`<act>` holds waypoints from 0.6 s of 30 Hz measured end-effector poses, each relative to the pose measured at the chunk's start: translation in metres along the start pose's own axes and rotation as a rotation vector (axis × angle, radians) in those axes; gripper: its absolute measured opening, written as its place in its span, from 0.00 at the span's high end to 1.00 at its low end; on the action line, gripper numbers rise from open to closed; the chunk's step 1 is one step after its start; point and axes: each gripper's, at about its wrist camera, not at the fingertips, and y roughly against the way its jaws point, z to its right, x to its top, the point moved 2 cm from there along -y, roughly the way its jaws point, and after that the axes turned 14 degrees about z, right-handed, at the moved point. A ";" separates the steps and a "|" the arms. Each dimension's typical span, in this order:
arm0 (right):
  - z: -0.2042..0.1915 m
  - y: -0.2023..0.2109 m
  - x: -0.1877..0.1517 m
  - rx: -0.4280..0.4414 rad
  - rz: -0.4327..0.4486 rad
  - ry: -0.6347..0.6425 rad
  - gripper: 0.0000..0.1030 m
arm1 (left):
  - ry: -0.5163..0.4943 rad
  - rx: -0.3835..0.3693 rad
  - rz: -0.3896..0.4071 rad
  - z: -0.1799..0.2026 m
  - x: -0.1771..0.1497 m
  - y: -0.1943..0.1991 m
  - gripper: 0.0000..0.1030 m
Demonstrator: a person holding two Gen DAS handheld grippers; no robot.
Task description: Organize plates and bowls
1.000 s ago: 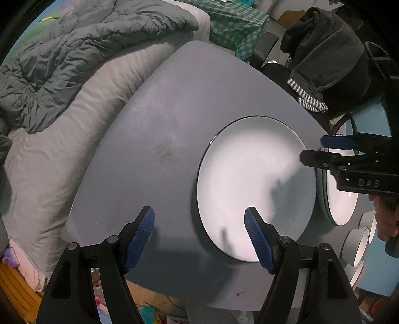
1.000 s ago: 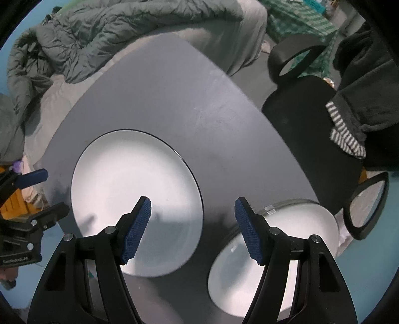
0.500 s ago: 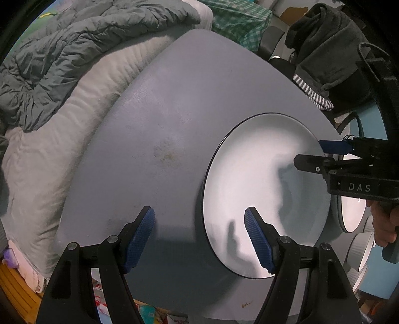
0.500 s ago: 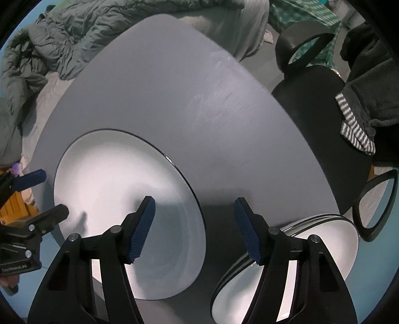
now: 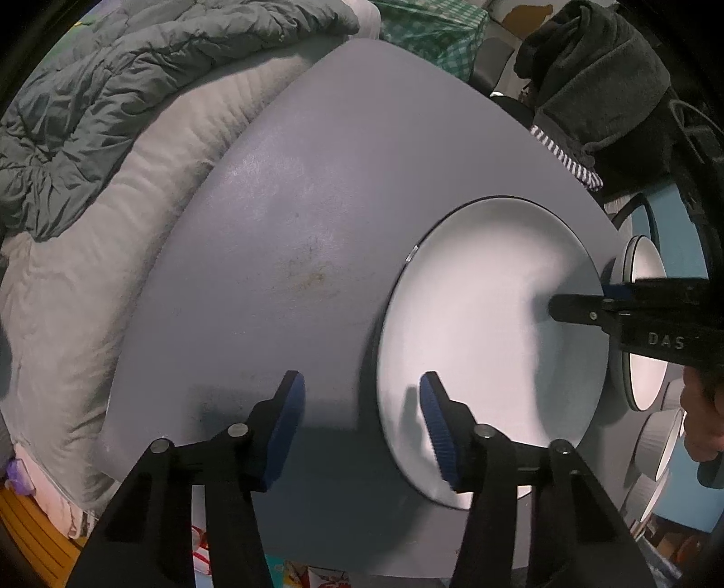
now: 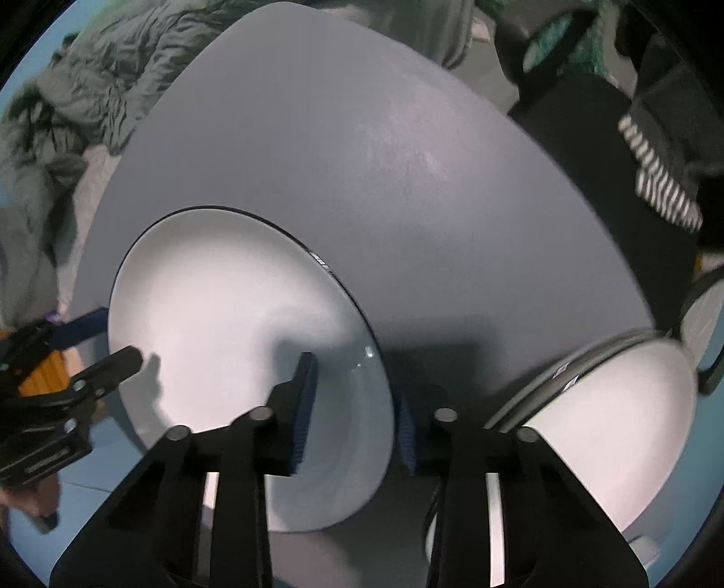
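Note:
A large white plate with a dark rim [image 5: 488, 334] [image 6: 226, 316] lies on the round grey table [image 5: 316, 203] [image 6: 362, 181]. My left gripper [image 5: 362, 425] is partly open, its jaws straddling the plate's near rim, one finger over the plate and one over the table. My right gripper [image 6: 353, 407] straddles the opposite rim with its jaws narrowed around it; contact is not clear. A second white plate stack [image 6: 611, 429] [image 5: 645, 325] sits to the right. Grey bowls [image 5: 656, 443] show at the left wrist view's right edge.
A bed with a grey duvet [image 5: 113, 113] borders the table on the left. A black chair with dark clothes and a striped cloth [image 6: 656, 190] [image 5: 588, 81] stands behind the table. A green checked cloth [image 5: 434, 31] lies further back.
Both grippers moved in on the large plate. The left gripper's jaws narrowed. The right gripper's jaws closed in around the plate's rim, and the plate stack shifted right in its view.

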 end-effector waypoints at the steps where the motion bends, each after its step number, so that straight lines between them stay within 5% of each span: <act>1: 0.001 0.000 -0.003 0.020 -0.003 -0.020 0.76 | -0.003 -0.003 -0.006 0.000 0.000 -0.001 0.55; 18: -0.003 0.003 -0.063 0.120 0.055 -0.315 0.85 | -0.085 -0.037 -0.042 -0.006 0.002 -0.007 0.74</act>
